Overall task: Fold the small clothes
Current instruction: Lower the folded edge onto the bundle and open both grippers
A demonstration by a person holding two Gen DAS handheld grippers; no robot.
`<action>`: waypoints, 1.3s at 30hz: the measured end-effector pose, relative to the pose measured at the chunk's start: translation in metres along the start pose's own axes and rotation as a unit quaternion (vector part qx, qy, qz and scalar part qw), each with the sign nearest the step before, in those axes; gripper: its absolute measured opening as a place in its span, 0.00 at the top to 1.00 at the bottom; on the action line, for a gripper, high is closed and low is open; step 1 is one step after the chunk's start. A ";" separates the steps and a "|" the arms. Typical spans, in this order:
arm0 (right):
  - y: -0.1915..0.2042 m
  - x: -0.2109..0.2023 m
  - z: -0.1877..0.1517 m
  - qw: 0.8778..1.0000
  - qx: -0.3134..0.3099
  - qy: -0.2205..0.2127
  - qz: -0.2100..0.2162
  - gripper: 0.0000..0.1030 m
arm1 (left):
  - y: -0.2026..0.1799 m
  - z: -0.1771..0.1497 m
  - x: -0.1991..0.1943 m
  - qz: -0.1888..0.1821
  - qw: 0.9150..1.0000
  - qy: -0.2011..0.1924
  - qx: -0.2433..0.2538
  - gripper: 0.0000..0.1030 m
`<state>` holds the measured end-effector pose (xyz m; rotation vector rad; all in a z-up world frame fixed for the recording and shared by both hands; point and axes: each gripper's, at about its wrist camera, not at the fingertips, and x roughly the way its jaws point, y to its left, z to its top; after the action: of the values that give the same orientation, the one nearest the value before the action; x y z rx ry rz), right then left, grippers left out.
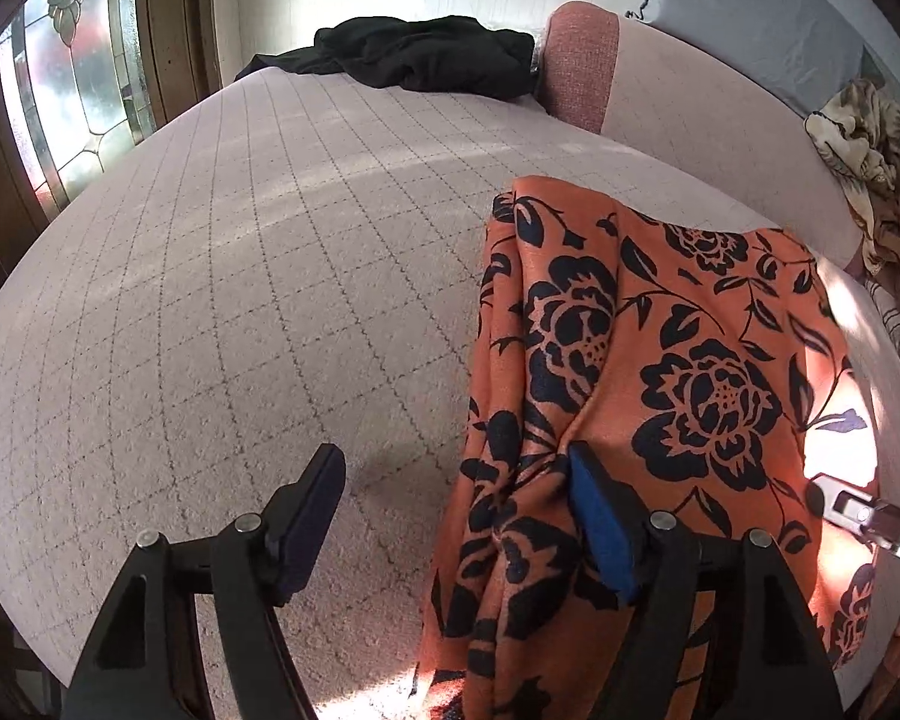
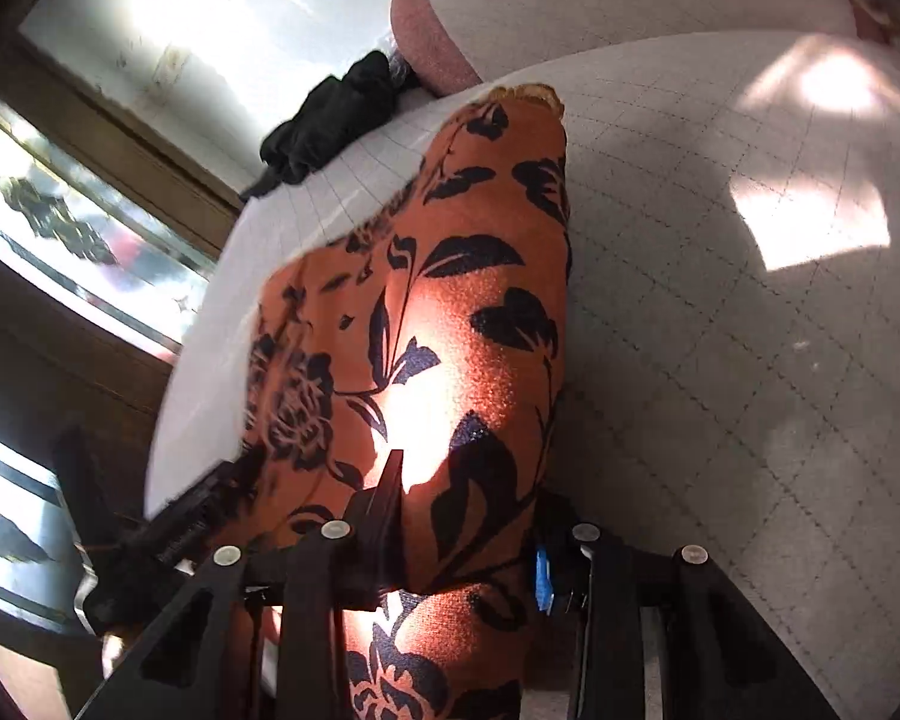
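An orange cloth with a black flower print (image 1: pixel 660 360) lies partly lifted over the pale quilted bed (image 1: pixel 240 300). My left gripper (image 1: pixel 456 480) is open; its right finger (image 1: pixel 600 510) touches the cloth's bunched left edge, its left finger (image 1: pixel 312 510) is over bare bed. In the right wrist view the same cloth (image 2: pixel 450 330) drapes between the fingers of my right gripper (image 2: pixel 468 516). The fingers stand some way apart with the cloth filling the gap, so whether they pinch it is unclear. The right gripper's tip shows in the left wrist view (image 1: pixel 858 510) at the cloth's right edge.
A black garment (image 1: pixel 414 54) lies at the far end of the bed, next to a pink pillow (image 1: pixel 582 72). A patterned beige cloth (image 1: pixel 870 156) sits at the right. A stained-glass window (image 1: pixel 72 60) is at the left, beyond the bed's edge.
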<state>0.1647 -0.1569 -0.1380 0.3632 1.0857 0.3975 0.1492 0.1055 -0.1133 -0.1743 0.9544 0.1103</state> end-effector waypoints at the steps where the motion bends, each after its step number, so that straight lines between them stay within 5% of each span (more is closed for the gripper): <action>1: -0.005 0.005 -0.001 1.000 0.014 0.006 0.002 0.54 | 0.000 0.000 -0.001 0.001 1.000 -0.002 0.002 0.26; 4: -0.036 -0.007 0.003 0.990 0.107 -0.013 0.096 0.47 | 0.003 -0.001 -0.003 -0.006 1.000 0.000 0.000 0.26; 7: -0.056 -0.015 0.014 0.980 0.151 -0.038 0.124 0.32 | 0.004 -0.001 -0.003 -0.011 1.000 0.004 -0.006 0.25; 10: -0.072 0.008 0.032 0.969 0.196 -0.014 0.148 0.36 | 0.002 -0.001 -0.003 -0.006 1.000 0.000 0.000 0.25; 12: -0.071 0.018 0.041 0.970 0.196 -0.005 0.140 0.65 | 0.003 0.000 -0.002 -0.008 1.000 0.000 -0.001 0.25; 15: -0.022 -0.015 0.042 0.993 0.077 -0.060 0.064 0.70 | 0.005 0.001 -0.001 -0.012 1.000 0.004 -0.009 0.25; 18: -0.035 0.004 0.037 0.995 0.094 -0.029 0.024 0.64 | 0.001 0.001 0.000 -0.012 1.000 0.003 -0.004 0.24; 20: -0.052 0.002 0.030 0.986 0.145 -0.033 0.073 0.56 | 0.001 0.000 -0.002 -0.006 1.000 -0.003 0.003 0.24; 22: -0.054 -0.014 0.023 0.982 0.154 -0.047 0.099 0.29 | 0.003 0.001 -0.001 -0.010 1.000 0.000 -0.003 0.24; 23: -0.053 -0.023 0.017 0.981 0.154 -0.056 0.101 0.26 | 0.003 0.002 0.000 -0.010 1.000 0.001 -0.005 0.24; 27: -0.055 -0.028 -0.016 0.975 0.183 -0.025 0.124 0.29 | 0.003 0.002 0.000 -0.009 1.000 0.000 -0.005 0.24; 29: -0.045 -0.019 -0.027 0.976 0.174 0.007 0.130 0.59 | 0.004 0.001 0.000 -0.010 1.000 0.000 -0.008 0.24; 31: -0.022 -0.033 -0.026 0.990 0.112 -0.015 0.083 0.64 | 0.004 0.000 -0.001 -0.008 1.000 -0.002 -0.009 0.24; 35: -0.004 -0.035 -0.025 0.998 0.058 -0.022 0.018 0.63 | 0.003 0.000 -0.001 -0.014 1.000 0.000 -0.011 0.24; 36: -0.012 -0.027 -0.029 0.997 0.070 -0.010 0.016 0.57 | 0.003 0.001 -0.001 -0.012 1.000 -0.002 -0.010 0.24; 39: -0.029 -0.038 -0.038 0.988 0.130 -0.025 0.078 0.39 | 0.003 0.000 -0.003 -0.010 1.000 -0.005 -0.007 0.24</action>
<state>0.1187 -0.1974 -0.1380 0.6882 1.0649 0.3835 0.1470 0.1079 -0.1113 -0.1960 0.9414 0.0985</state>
